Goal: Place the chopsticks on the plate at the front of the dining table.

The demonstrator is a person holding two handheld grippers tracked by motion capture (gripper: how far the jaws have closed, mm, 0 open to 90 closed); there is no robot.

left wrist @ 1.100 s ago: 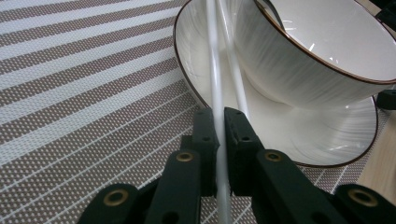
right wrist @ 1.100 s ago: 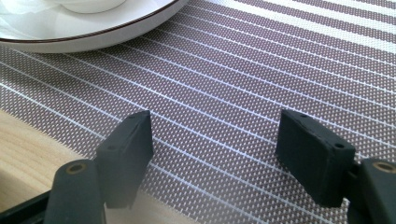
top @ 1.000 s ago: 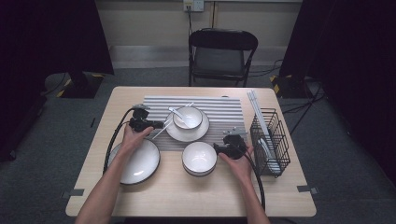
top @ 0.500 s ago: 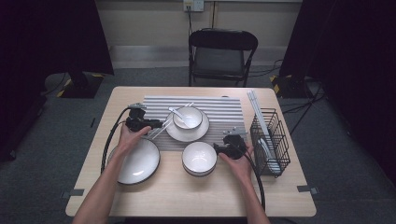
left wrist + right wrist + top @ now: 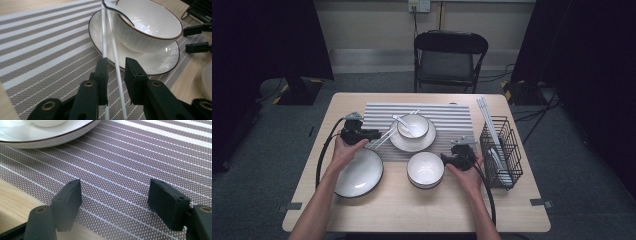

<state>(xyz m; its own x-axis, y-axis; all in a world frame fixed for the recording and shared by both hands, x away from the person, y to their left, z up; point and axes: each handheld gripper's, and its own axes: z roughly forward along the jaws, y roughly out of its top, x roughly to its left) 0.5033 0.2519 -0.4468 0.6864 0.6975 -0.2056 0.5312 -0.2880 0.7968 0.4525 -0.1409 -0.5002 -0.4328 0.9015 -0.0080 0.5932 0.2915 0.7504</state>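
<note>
Chopsticks [image 5: 110,50], thin, stiff, light and slick, lie between the jaws of the left hand-held gripper [image 5: 116,72], their tips propped on the plate [image 5: 160,62] beside the bowl [image 5: 150,27]. Its jaws have just been closing, with small gaps left beside the sticks. Best pinched mid-length, both together. Right hand-held gripper [image 5: 115,202] gapes over the mat [image 5: 140,152].

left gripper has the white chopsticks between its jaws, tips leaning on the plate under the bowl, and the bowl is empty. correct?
One thing is off: the bowl isn't empty. The left gripper view shows a spoon resting in it, handle over the rim. The rest holds: the chopsticks run between the left gripper jaws and lean on the plate.
</note>
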